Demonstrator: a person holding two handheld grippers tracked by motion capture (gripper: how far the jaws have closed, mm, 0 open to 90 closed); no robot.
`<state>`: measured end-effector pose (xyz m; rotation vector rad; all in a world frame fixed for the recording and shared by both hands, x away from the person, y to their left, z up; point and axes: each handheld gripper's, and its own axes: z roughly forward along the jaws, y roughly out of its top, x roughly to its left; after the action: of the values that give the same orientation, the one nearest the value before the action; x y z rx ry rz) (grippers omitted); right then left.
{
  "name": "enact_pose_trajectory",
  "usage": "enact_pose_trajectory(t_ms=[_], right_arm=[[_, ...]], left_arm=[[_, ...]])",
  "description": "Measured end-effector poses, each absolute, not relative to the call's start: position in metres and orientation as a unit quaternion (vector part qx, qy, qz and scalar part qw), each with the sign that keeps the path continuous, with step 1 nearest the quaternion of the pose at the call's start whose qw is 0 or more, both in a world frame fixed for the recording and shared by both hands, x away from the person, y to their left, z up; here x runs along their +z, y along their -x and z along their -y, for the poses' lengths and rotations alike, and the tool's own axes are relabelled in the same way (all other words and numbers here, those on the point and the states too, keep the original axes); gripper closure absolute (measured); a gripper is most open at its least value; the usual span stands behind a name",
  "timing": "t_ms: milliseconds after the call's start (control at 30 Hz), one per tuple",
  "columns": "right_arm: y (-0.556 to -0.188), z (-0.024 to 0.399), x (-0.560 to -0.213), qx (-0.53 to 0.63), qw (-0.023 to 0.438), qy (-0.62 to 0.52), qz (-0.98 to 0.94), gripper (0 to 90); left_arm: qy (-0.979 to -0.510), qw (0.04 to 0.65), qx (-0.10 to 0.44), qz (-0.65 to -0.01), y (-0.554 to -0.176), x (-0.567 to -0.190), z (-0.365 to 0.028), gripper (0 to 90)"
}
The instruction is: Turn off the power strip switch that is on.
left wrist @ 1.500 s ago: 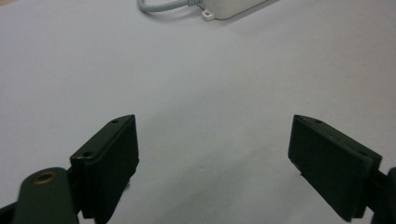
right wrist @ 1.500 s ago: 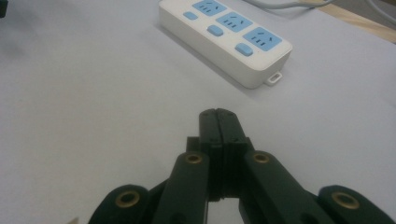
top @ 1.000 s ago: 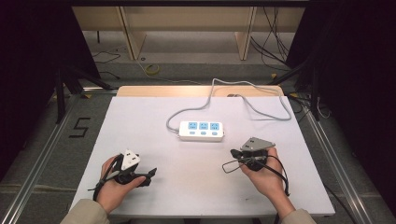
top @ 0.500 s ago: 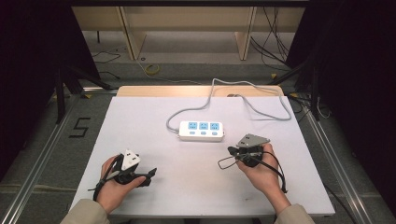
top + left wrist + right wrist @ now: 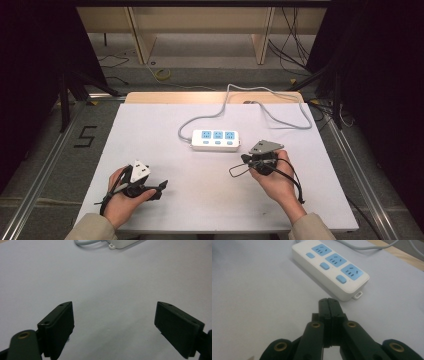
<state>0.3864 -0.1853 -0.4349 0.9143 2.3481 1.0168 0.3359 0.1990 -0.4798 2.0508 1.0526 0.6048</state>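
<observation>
Glossy white plastic power strip (image 5: 331,269) lies on a matt, smooth white table (image 5: 165,145) with wooden edge.

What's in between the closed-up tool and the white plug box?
Nothing. The right gripper view shows only bare white table between the shut right tool and the power strip.

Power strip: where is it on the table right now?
In the high view, the power strip lies right of the table's centre, just beyond the shut right gripper.

One power strip (image 5: 215,140); three sockets; two hand-held grippers (image 5: 140,186)
</observation>
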Motion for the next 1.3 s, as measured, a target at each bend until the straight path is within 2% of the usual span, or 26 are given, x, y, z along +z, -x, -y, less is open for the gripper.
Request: enact_pose_trajectory(t_ms=[1300], right_arm=[[-0.412, 0.155, -0.424, 0.353, 0.202, -0.317, -0.857, 90.0]], left_arm=[[-0.802, 0.366, 0.241, -0.406, -0.335, -0.480, -0.200, 15.8]])
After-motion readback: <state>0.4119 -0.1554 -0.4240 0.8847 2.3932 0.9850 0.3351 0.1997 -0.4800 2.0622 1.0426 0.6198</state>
